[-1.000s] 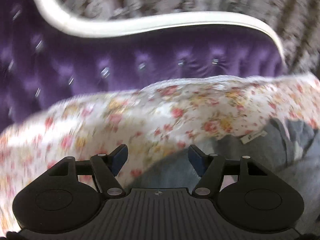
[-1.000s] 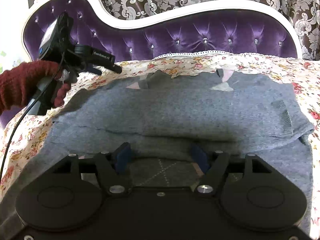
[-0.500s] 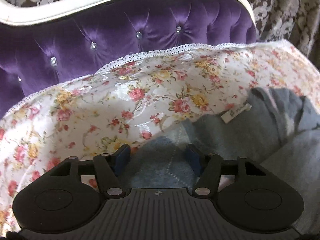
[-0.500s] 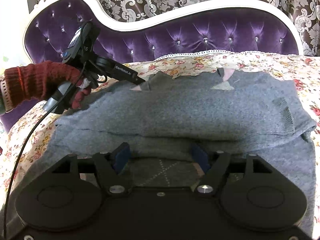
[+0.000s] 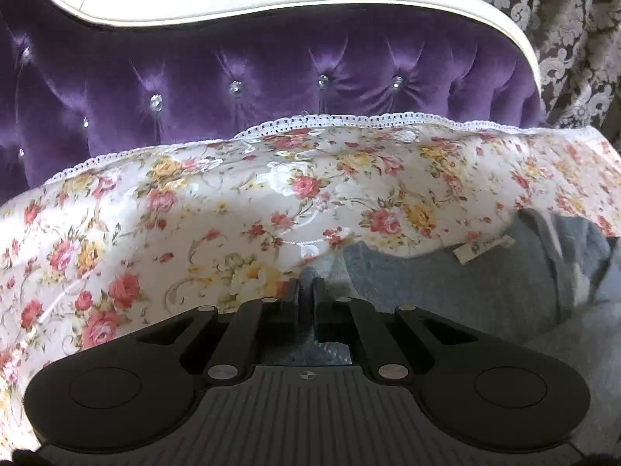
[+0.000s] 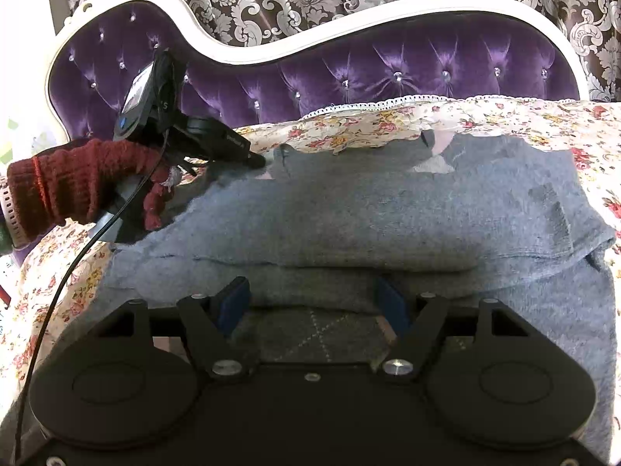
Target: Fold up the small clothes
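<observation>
Our left gripper (image 5: 306, 291) has just closed its fingers, pinching the grey sweater's (image 6: 368, 209) far corner. Our right gripper (image 6: 312, 303) waits, fingers spread, over the near hem, so a fold can probably begin.

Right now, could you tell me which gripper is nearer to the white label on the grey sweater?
Left. The left gripper pinches the sweater edge beside the label; the right gripper hovers open over the near hem.

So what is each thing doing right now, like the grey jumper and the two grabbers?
Grey knitted sweater: lying partly folded on the floral cloth.
Left gripper: just closed, shut on the sweater's edge.
Right gripper: open above the sweater.
Floral satin cloth: spread over the seat, wrinkled.
</observation>
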Demonstrator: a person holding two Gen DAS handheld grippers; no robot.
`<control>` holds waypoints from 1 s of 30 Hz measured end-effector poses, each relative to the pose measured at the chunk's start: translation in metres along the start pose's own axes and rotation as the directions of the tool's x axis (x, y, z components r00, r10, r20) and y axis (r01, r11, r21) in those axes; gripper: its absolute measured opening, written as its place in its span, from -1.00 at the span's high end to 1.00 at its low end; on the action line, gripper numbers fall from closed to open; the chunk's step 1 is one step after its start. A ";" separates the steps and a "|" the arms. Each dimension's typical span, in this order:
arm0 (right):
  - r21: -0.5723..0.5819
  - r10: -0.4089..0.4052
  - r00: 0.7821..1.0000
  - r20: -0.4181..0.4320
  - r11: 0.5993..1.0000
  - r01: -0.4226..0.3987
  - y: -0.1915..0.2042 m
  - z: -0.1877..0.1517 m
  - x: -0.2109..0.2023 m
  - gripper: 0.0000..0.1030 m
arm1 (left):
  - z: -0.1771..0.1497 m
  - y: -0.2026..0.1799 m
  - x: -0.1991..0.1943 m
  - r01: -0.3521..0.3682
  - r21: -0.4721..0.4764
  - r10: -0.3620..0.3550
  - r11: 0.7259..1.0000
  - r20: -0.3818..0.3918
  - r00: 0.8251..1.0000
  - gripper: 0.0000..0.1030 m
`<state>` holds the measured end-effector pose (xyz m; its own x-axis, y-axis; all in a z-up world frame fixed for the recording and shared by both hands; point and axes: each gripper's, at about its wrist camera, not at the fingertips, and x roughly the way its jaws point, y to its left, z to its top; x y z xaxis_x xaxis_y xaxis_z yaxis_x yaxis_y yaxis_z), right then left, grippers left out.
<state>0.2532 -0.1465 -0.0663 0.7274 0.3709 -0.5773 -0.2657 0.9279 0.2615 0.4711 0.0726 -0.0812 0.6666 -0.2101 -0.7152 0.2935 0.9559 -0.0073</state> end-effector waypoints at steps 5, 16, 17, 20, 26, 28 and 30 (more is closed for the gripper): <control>-0.006 -0.006 1.000 -0.002 1.000 0.006 0.002 0.000 0.000 -0.43 | 0.002 -0.004 -0.007 -0.074 0.056 0.073 0.996 0.015 0.997 -0.13; -0.020 -0.016 1.000 -0.006 1.000 0.016 0.003 -0.001 0.001 -0.44 | -0.015 0.037 -0.019 -0.153 -0.074 0.151 0.985 -0.032 0.988 -0.31; -0.019 -0.016 1.000 -0.006 1.000 0.016 0.003 0.000 0.001 -0.44 | -0.017 0.041 -0.017 -0.157 -0.094 0.156 0.983 -0.025 0.988 -0.36; -0.018 -0.015 1.000 -0.006 1.000 0.015 0.003 -0.001 0.001 -0.44 | -0.019 0.052 -0.016 -0.145 -0.170 0.145 0.975 -0.011 0.989 -0.43; -0.029 -0.022 1.000 -0.009 0.999 0.022 0.004 -0.001 0.001 -0.44 | -0.022 0.067 -0.045 -0.154 -0.278 0.175 0.948 0.051 0.983 -0.42; -0.034 -0.026 1.000 -0.010 0.999 0.026 0.004 -0.002 0.002 -0.44 | -0.024 0.073 -0.055 -0.162 -0.297 0.183 0.941 0.045 0.982 -0.42; -0.044 -0.034 0.999 -0.011 0.998 0.034 0.006 -0.002 0.002 -0.44 | -0.025 0.077 -0.062 -0.166 -0.289 0.185 0.943 0.038 0.982 -0.43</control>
<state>0.2519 -0.1402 -0.0676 0.7292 0.3393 -0.5943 -0.2688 0.9406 0.2073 0.4346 0.1641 -0.0547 0.7348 -0.0374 -0.6772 -0.0319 0.9955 -0.0897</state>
